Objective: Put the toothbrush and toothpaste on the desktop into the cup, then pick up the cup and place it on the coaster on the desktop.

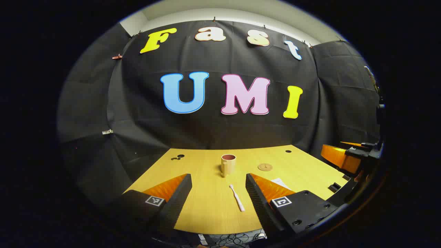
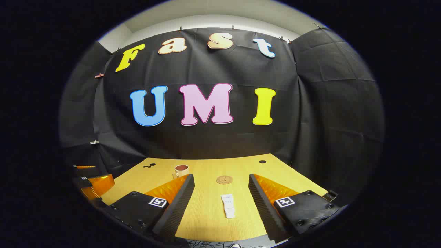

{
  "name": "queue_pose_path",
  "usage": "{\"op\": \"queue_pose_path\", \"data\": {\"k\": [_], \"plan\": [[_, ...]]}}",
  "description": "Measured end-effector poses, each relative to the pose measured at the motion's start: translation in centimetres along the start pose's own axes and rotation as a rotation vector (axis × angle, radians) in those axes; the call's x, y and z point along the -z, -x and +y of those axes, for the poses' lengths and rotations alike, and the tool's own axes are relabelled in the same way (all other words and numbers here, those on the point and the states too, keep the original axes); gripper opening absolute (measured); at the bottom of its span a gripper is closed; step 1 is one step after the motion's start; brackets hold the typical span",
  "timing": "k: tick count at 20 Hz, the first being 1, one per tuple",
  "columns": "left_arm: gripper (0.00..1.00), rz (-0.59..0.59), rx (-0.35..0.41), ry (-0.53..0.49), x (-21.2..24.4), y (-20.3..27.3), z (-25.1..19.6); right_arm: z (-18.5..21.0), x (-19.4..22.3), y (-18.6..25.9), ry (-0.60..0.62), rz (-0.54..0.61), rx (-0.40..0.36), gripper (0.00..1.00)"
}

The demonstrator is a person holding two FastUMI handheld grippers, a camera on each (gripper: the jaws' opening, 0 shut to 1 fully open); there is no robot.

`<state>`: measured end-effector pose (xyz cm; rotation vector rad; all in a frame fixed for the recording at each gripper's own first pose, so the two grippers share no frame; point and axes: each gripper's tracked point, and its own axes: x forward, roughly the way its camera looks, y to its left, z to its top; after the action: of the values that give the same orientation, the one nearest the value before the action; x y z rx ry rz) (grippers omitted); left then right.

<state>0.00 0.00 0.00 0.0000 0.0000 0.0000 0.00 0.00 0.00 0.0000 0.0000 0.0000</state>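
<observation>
In the left gripper view a beige cup [image 1: 228,164] with a dark inside stands upright mid-desk, and a white toothbrush [image 1: 237,197] lies flat in front of it. My left gripper [image 1: 218,182] hangs open above the near desk, the toothbrush between its fingers' lines but lower. A round brown coaster [image 1: 265,167] lies right of the cup. In the right gripper view a white toothpaste tube [image 2: 227,205] lies flat between the fingers of my open right gripper [image 2: 221,182], with the coaster [image 2: 224,179] beyond it and the cup [image 2: 181,170] at far left.
The yellow wooden desk [image 1: 206,213] has small dark holes [image 1: 178,157] at its back left and one [image 1: 288,151] at back right. The other gripper's orange and black body [image 1: 348,158] sits at the right edge. Cables hang below the desk's front edge.
</observation>
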Motion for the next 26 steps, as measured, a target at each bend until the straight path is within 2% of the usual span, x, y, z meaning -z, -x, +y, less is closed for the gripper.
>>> {"op": "queue_pose_path", "data": {"k": [5, 14, 21, 26], "plan": [[0.97, -0.029, 0.006, -0.036, -0.3, 0.7, 0.4, 0.4, 0.7, 0.8, 0.024, 0.018, -0.032, 0.97], [0.97, -0.002, -0.005, -0.006, 0.5, 0.0, 0.5, -0.8, 1.4, 0.5, 0.009, 0.039, -0.005, 0.97], [0.97, 0.019, 0.005, -0.021, 1.2, -0.7, 0.2, -1.3, 3.6, -0.8, -0.014, 0.115, 0.020, 0.97], [0.97, 0.047, -0.005, -0.004, 1.9, -1.8, 0.3, -1.9, 5.7, -3.7, -0.010, 0.199, 0.027, 0.97]]}}
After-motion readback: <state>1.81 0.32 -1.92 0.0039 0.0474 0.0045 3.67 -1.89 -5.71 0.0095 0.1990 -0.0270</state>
